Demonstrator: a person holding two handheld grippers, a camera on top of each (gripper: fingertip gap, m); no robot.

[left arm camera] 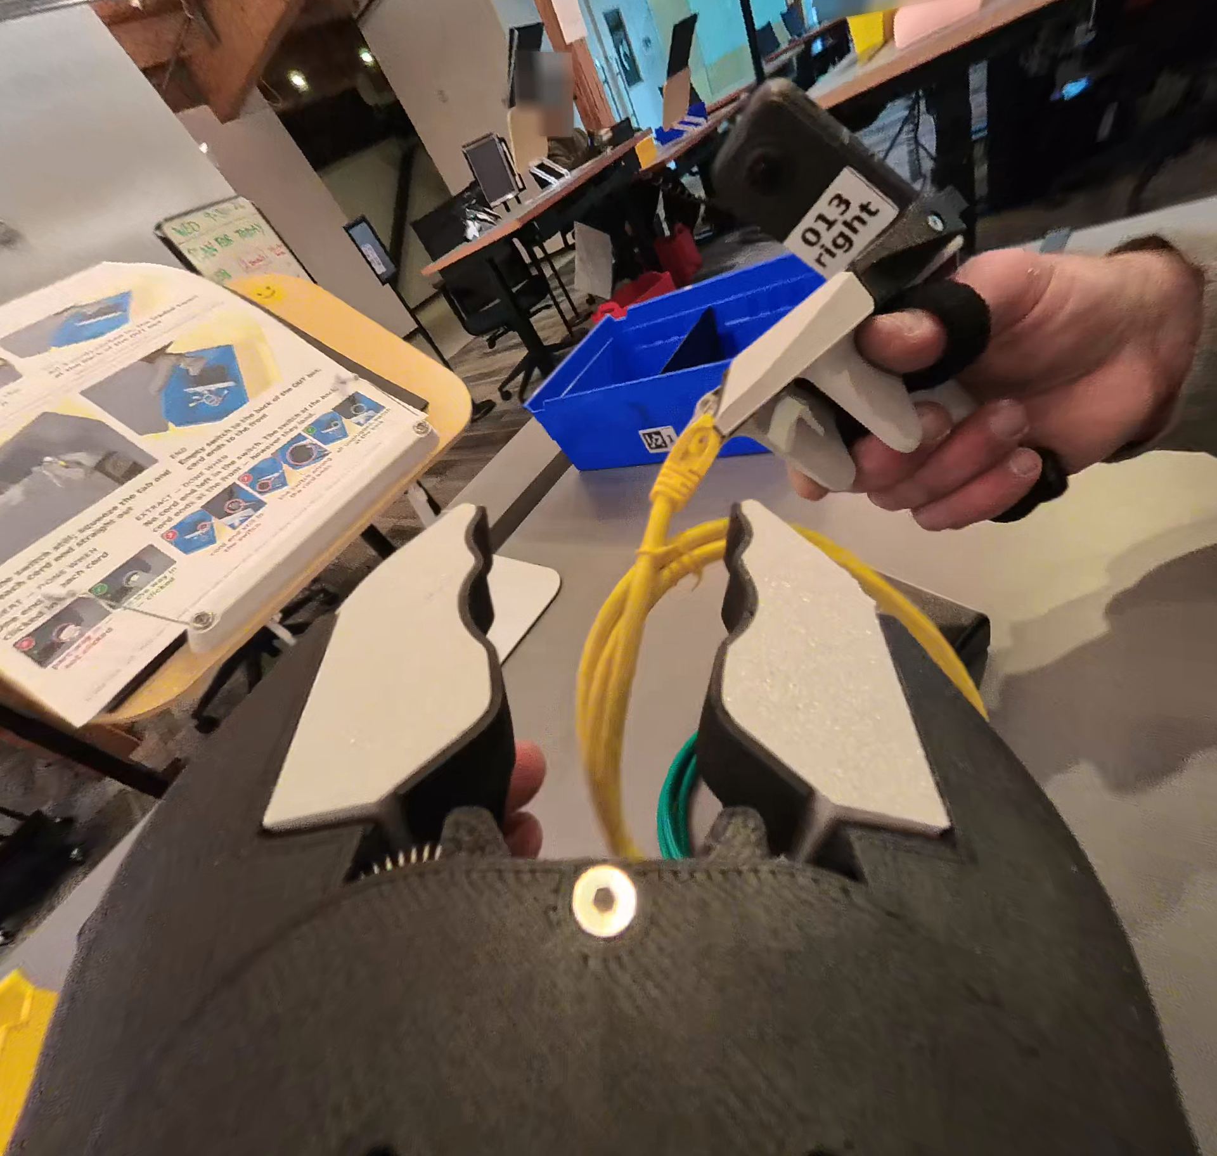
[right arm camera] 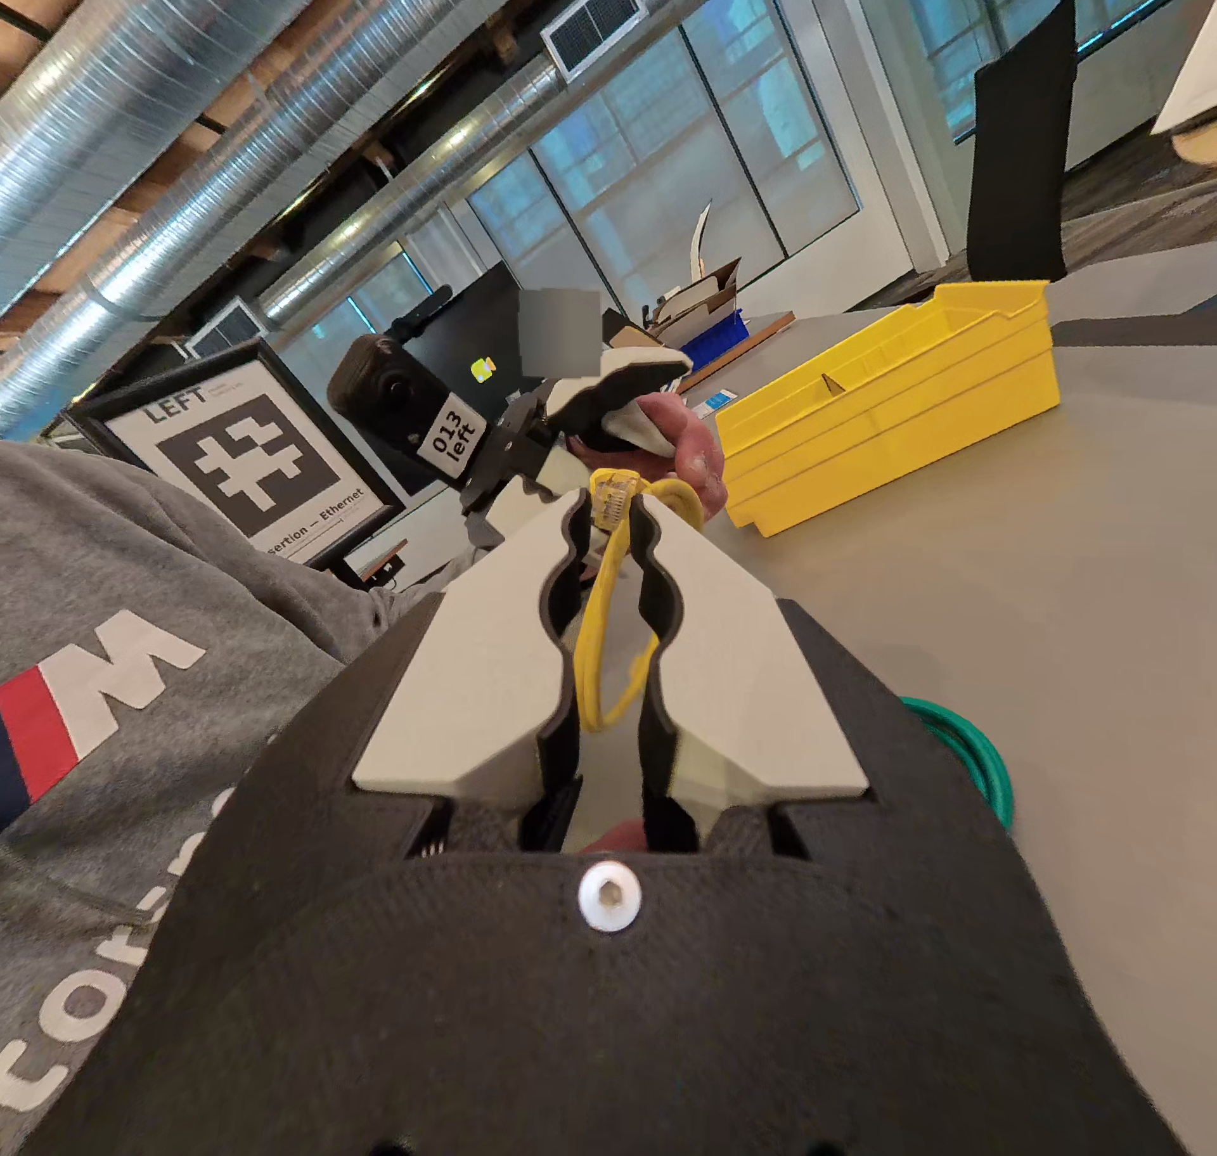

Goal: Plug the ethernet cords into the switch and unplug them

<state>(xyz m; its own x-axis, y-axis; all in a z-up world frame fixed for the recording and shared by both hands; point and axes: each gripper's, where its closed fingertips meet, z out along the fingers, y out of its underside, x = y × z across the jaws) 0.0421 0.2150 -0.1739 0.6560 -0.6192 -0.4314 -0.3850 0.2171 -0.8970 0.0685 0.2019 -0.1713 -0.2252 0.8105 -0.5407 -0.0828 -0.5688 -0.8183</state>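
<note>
My right gripper [right arm camera: 611,502] is shut on the clear plug [right arm camera: 609,495] of a yellow ethernet cord [right arm camera: 602,637], held above the grey table [right arm camera: 988,630]. In the left wrist view the right gripper [left arm camera: 714,408] hangs the plug [left arm camera: 691,449] at upper right, and the bundled yellow cord [left arm camera: 616,650] loops down between the open fingers of my left gripper [left arm camera: 609,525], close to its right finger and not gripped. A coiled green cord [left arm camera: 678,802] lies on the table below it and also shows in the right wrist view [right arm camera: 974,755]. A black box [left arm camera: 951,630], seemingly the switch, is mostly hidden behind my left gripper's right finger.
A blue bin [left arm camera: 612,400] stands at the far table edge. A yellow bin [right arm camera: 889,400] sits on the table to the right. An instruction sheet on a tilted board [left arm camera: 197,453] is at the left. A framed marker sign [right arm camera: 243,459] and a person's grey sleeve [right arm camera: 164,630] are close by. Less than 4 cm separates the two grippers' tips.
</note>
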